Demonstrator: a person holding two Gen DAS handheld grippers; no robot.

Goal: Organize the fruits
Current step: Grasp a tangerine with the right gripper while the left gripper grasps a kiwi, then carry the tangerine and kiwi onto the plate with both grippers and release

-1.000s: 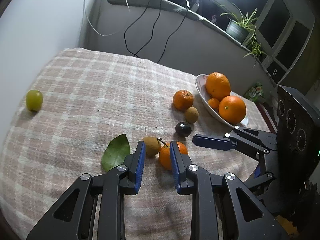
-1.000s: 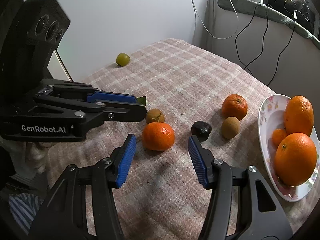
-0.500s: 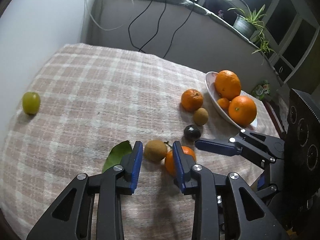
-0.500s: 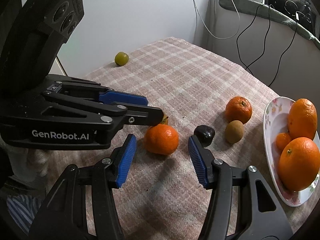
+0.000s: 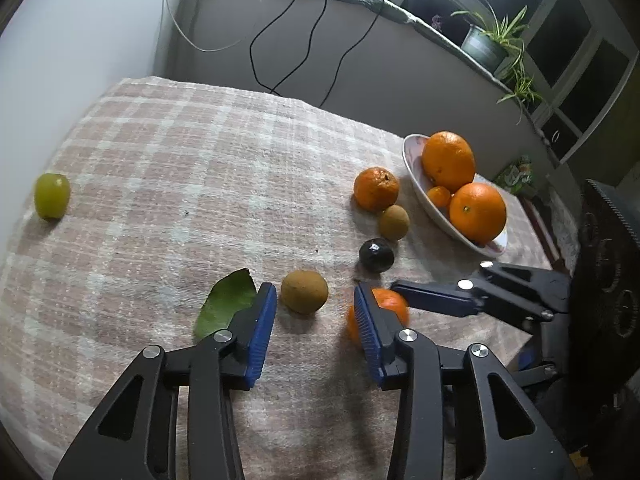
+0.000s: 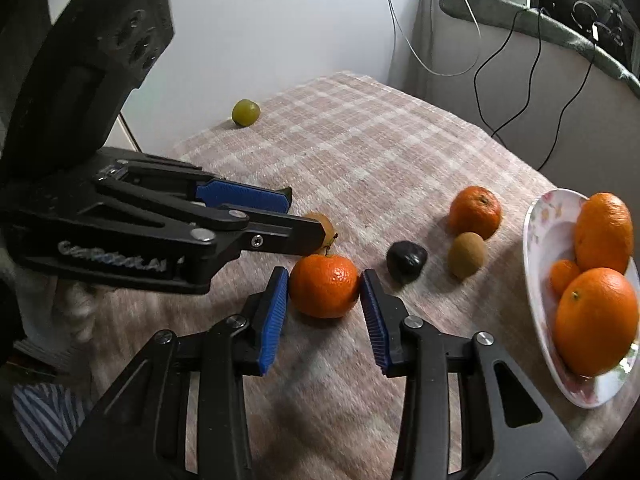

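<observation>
The checked cloth [image 5: 168, 184] covered the table to its rounded edges, and its far and left stretches lay bare apart from a green fruit [image 5: 51, 195] close to the left edge; that was the widest open room. The plate [image 6: 538, 240] sat at the right edge, holding two large oranges [image 6: 596, 320] and a small one.

The right gripper [image 6: 325, 286] was closing its jaws about a mandarin [image 6: 324, 286] on the cloth; the right pad looked to be touching the peel, the left pad stood just beside it, so a full clamp could not be told. The left gripper [image 5: 315, 307] was opening, its jaws apart with a brown kiwi [image 5: 304, 291] resting on the cloth between the tips, neither pad pressing it. A green leaf [image 5: 226, 304] lay just beside its left finger.

The two grippers crowded one another: in the right wrist view the left gripper's fingers reached across just far of the mandarin, hiding most of the brown kiwi. Between that mandarin and the plate stood a dark fruit [image 6: 406, 260], a second kiwi [image 6: 466, 254] and another mandarin [image 6: 475, 211], close together and narrowing the way to the plate. Cables [image 5: 296, 40] hung down the wall beyond the far edge, and a potted plant [image 5: 490, 46] stood on the ledge above.
</observation>
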